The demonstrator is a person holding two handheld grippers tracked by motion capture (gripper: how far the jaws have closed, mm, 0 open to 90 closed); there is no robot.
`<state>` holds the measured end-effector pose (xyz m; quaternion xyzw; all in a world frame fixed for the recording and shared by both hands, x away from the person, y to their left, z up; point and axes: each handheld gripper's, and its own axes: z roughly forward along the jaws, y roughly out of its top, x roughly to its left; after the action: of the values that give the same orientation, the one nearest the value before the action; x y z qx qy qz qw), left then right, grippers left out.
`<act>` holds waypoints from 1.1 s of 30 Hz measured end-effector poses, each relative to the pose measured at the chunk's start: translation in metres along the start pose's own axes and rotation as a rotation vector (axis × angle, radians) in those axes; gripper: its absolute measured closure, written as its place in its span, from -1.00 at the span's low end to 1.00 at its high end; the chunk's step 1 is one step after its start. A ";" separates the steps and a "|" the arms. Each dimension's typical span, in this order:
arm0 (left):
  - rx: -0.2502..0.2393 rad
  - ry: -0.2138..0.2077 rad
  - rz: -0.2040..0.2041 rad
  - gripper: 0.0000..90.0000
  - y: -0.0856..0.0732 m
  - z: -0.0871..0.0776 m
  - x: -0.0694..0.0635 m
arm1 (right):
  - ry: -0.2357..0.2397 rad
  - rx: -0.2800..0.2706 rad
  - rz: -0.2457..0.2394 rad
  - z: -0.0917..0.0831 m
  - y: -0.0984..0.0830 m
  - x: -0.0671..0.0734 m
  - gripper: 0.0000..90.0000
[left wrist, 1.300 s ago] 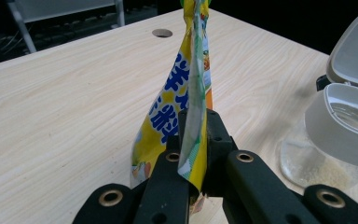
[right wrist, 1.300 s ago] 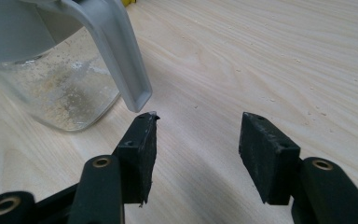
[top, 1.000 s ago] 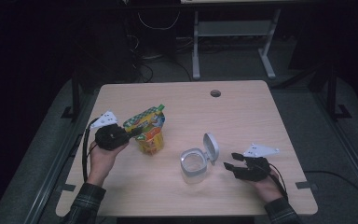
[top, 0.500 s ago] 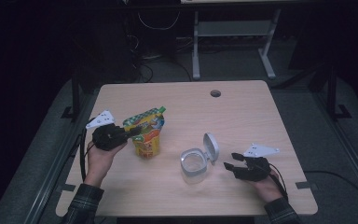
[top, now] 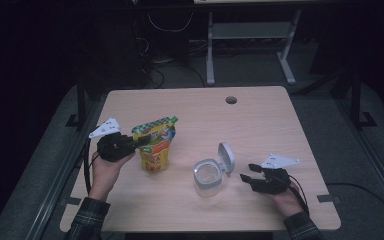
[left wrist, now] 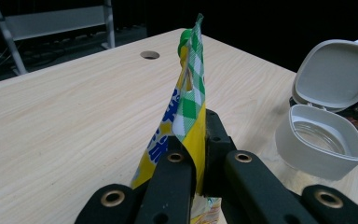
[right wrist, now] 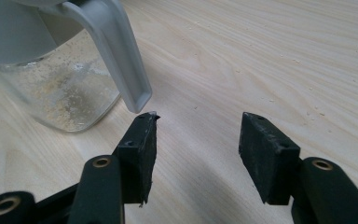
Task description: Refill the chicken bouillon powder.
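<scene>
A yellow and green snack pouch stands upright left of the table's middle. My left gripper is shut on its upper edge from the left. In the left gripper view the pouch rises between the closed jaws of the left gripper. A clear jar with a grey rim stands right of centre, its hinged lid flipped up. My right gripper rests just right of the jar, open and holding nothing. In the right gripper view the lid's tab hangs just above the left jaw of the right gripper, and the jar has crumbs inside.
The wooden table has a round cable hole near its far edge. A metal stand and cables lie on the dark floor behind. The jar and its lid lie to the right in the left gripper view.
The left gripper and the pouch have shifted slightly toward the near edge. The right gripper and the jar have not moved.
</scene>
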<state>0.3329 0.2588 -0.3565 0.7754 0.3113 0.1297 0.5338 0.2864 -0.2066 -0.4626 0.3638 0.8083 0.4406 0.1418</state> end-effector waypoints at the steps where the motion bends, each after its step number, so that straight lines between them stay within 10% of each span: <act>1: -0.003 -0.003 -0.001 1.00 0.000 -0.001 0.000 | 0.001 0.000 0.000 0.000 0.000 0.000 0.02; 27: -0.051 -0.087 0.008 1.00 0.012 -0.014 -0.013 | 0.011 -0.002 0.005 -0.001 0.000 0.001 0.06; 33: -0.054 -0.114 0.009 1.00 0.015 -0.016 -0.017 | 0.027 0.003 0.014 -0.003 0.000 0.002 0.35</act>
<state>0.3163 0.2561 -0.3341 0.7682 0.2732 0.0961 0.5710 0.2833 -0.2067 -0.4603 0.3636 0.8083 0.4453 0.1272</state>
